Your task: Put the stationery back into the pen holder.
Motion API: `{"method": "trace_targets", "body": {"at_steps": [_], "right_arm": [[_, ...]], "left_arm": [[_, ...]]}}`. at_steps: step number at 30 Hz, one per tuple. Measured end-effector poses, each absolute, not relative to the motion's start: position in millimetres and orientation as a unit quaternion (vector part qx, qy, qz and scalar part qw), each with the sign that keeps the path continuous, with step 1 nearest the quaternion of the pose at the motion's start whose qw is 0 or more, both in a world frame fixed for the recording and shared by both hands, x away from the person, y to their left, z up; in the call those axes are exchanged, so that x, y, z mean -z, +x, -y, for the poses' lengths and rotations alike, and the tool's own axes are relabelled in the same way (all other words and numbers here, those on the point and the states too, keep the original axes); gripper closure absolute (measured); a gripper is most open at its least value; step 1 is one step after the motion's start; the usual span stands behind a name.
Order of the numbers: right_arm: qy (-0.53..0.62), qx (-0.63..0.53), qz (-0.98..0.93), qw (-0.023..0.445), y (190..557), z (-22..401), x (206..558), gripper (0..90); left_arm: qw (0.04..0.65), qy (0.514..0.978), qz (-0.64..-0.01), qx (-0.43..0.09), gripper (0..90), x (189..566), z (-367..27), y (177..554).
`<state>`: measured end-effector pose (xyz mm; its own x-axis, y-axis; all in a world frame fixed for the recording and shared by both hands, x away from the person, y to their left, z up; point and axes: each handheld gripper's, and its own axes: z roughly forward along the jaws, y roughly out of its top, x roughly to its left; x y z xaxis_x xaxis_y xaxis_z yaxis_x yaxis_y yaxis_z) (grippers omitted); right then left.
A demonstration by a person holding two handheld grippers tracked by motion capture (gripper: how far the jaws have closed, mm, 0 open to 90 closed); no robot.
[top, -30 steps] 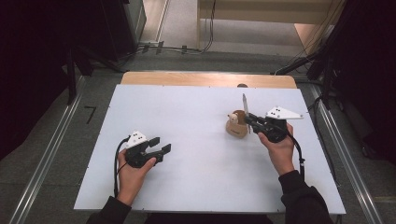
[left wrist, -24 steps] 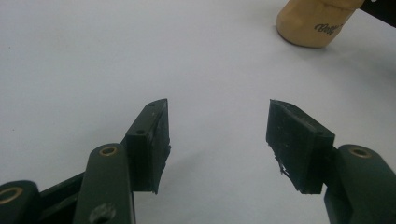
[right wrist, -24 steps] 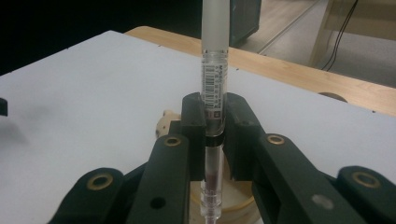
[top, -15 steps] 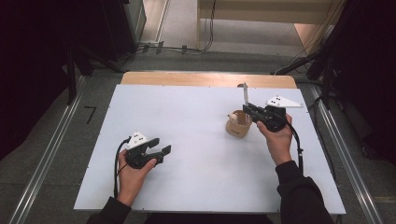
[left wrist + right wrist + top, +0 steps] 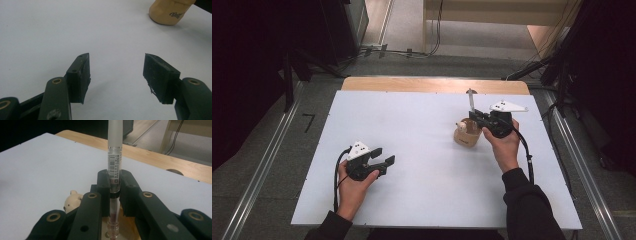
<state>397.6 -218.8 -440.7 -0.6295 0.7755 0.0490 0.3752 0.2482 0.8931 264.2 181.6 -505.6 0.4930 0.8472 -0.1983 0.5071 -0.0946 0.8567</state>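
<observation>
Table (image 5: 412,120) white, wood-edged, grey floor (image 5: 272,150) around — right tool (image 5: 113,192) clamps pen (image 5: 114,157), left tool (image 5: 116,75) apart.

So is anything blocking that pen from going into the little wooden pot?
Nothing visible does. The right gripper is shut on the pen, holding it upright right above the pot. A small bear figure sits at the pot's edge, beside the pen's path.
</observation>
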Motion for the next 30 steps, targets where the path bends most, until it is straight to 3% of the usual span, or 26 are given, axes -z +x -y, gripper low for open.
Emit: {"method": "trace_targets", "body": {"at_steps": [30], "right_arm": [[0.381,-0.451,-0.78,0.206,394,214,469,77.0]], "left_arm": [[0.475,0.725,-0.468,-0.175,38.9,508,-179,264]]}}
